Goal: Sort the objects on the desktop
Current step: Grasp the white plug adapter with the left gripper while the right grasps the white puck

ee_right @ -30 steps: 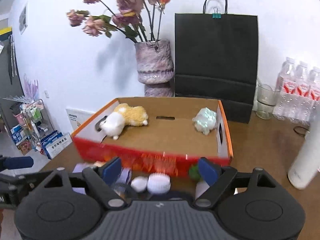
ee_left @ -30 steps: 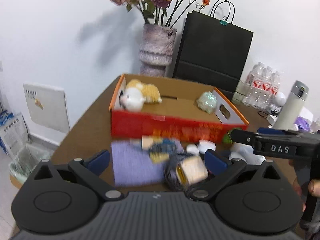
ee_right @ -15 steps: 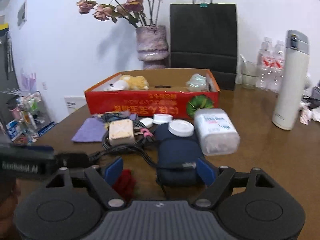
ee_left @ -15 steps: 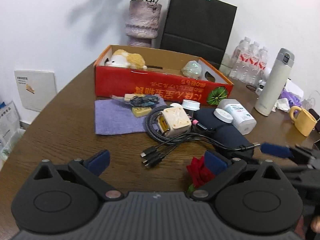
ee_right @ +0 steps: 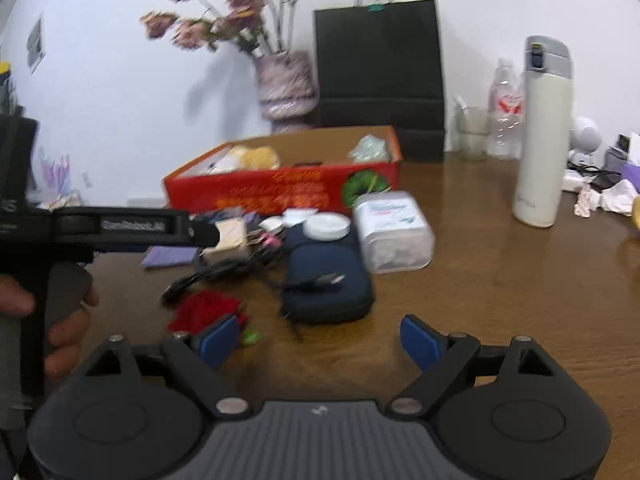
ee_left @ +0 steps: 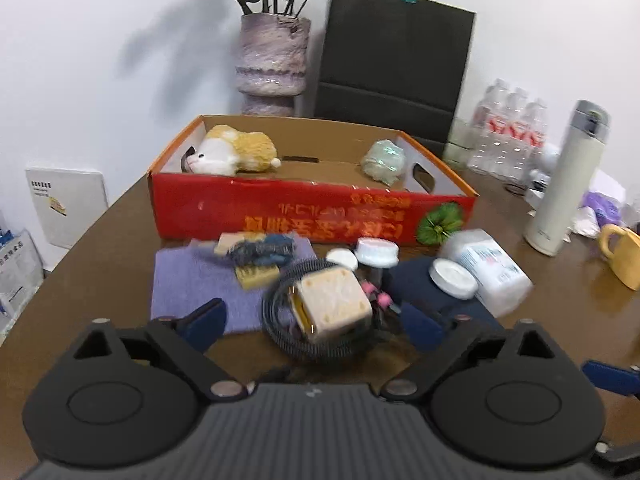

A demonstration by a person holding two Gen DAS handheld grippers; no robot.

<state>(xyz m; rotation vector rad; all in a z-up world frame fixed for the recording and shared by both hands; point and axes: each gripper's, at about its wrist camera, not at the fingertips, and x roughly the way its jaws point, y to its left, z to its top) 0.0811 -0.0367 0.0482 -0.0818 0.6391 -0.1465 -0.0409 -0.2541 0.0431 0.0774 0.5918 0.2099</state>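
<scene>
Your left gripper (ee_left: 314, 322) is closing w/ the beige charger cube (ee_left: 332, 304) and its coiled cable between the pads, not pressed yet. Your right gripper (ee_right: 320, 340) is opening over bare table (ee_right: 500, 280), nothing held; navy pouch (ee_right: 326, 280) just ahead, red box (ee_left: 312, 216) behind.

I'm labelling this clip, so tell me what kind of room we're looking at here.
Probably an office or meeting room: a brown wooden table cluttered with a coiled black charging cable, shrink-wrapped water bottles, and a black paper bag against a plain white wall.
</scene>
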